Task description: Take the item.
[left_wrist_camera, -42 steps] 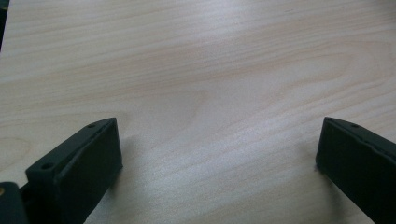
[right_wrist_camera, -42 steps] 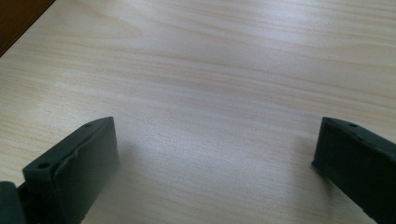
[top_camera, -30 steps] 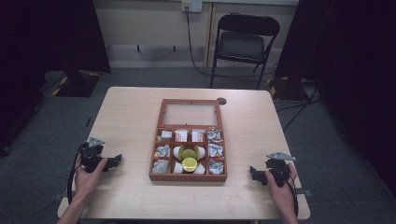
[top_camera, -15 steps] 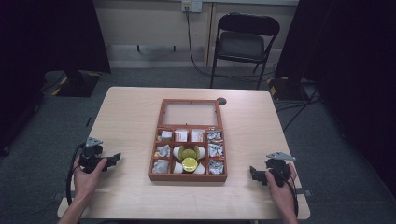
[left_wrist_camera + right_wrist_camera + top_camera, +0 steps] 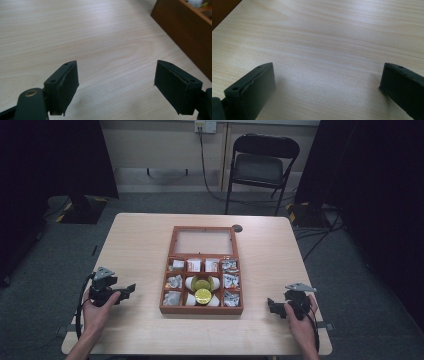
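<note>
Packets (image 5: 229, 281) in the wooden box (image 5: 167, 305) are too small to identify.

Your left tongs (image 5: 131, 287) have slid slightly toward your edge of the tabletop (image 5: 140, 245) over the last second, drawing a little nearer the wooden box (image 5: 201, 311) and pointing at its left wall, jaws wide apart.

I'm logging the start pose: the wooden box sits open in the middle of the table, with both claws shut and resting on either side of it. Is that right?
Not quite. The wooden box is open in the middle of the table, with a claw on either side, but both are open. The left gripper view shows the left claw with its jaws wide apart over bare wood, and the right gripper view shows the same for the right claw.
</note>
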The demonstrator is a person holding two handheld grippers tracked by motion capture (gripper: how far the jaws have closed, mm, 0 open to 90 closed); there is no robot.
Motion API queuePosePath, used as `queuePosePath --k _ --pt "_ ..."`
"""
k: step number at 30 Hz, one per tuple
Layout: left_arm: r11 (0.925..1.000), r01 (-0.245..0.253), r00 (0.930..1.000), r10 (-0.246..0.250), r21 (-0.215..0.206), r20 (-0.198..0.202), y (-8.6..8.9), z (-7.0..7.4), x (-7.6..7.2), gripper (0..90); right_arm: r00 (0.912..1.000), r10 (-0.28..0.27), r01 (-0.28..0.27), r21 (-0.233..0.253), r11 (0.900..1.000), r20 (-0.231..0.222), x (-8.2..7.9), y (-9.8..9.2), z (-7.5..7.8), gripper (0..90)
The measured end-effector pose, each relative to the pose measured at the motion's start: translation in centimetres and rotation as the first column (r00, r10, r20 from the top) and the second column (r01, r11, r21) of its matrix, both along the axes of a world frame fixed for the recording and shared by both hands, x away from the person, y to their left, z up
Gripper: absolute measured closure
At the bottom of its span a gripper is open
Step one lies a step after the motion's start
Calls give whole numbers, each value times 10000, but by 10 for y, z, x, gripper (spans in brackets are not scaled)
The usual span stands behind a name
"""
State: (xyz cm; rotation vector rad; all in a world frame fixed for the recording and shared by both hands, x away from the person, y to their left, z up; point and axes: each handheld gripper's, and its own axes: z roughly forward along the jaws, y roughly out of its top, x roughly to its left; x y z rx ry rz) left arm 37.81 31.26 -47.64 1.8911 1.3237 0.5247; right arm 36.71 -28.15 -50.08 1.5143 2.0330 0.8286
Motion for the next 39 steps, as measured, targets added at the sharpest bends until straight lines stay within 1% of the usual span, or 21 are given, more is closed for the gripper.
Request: queuePosePath --k 2,9,12,13,16,19,22,23,29,30,32,33,34,35,36,39 --pt "9999 136 9999 -136 85 40 -2 3 0 193 10000 3 -3 -5 10000 3 0 0 0 0" --pt "9986 497 9984 -491 -196 288 -10 14 -2 203 10000 7 -7 7 10000 -1 0 0 0 0" --pt "9977 621 9975 -611 -286 355 -14 16 -4 225 10000 -7 7 8 10000 1 0 0 0 0" --pt "9967 738 9965 -724 -333 419 -16 18 -5 225 10000 -3 3 13 10000 0 0 0 0 0" --pt "9967 732 9963 -715 -351 474 -17 19 -6 225 10000 7 -7 6 10000 -2 0 0 0 0" --pt "9949 905 9955 -891 -440 315 -19 23 -4 209 10000 0 0 16 10000 -1 0 0 0 0" --pt "9939 989 9948 -975 -484 296 -23 25 -1 197 10000 6 -6 7 10000 -1 0 0 0 0" --pt "9927 1084 9939 -1071 -525 264 -25 27 0 197 10000 17 -17 5 10000 9 0 0 0 0" --pt "9892 1358 9899 -1331 -554 494 -33 34 2 197 10000 5 -5 -8 10000 0 0 0 0 0" --pt "9886 1391 9896 -1366 -577 460 -34 36 3 197 10000 5 -5 -7 10000 -2 0 0 0 0" --pt "9852 1532 9875 -1496 -774 503 -38 43 8 199 10000 8 -8 -12 10000 3 0 0 0 0" --pt "9853 1528 9872 -1487 -762 576 -40 46 9 203 10000 8 -8 -10 10000 1 0 0 0 0" --pt "9852 1590 9862 -1555 -638 568 -42 48 11 207 10000 4 -4 -9 10000 -1 0 0 0 0" --pt "9862 1577 9856 -1541 -500 690 -46 53 14 206 10000 -2 2 -10 10000 -1 0 0 0 0" --pt "9865 1536 9856 -1488 -573 802 -48 55 14 206 10000 6 -6 -7 10000 0 0 0 0 0" --pt "9832 1662 9829 -1591 -751 926 -52 61 18 206 10000 1 -1 -13 10000 2 0 0 0 0"
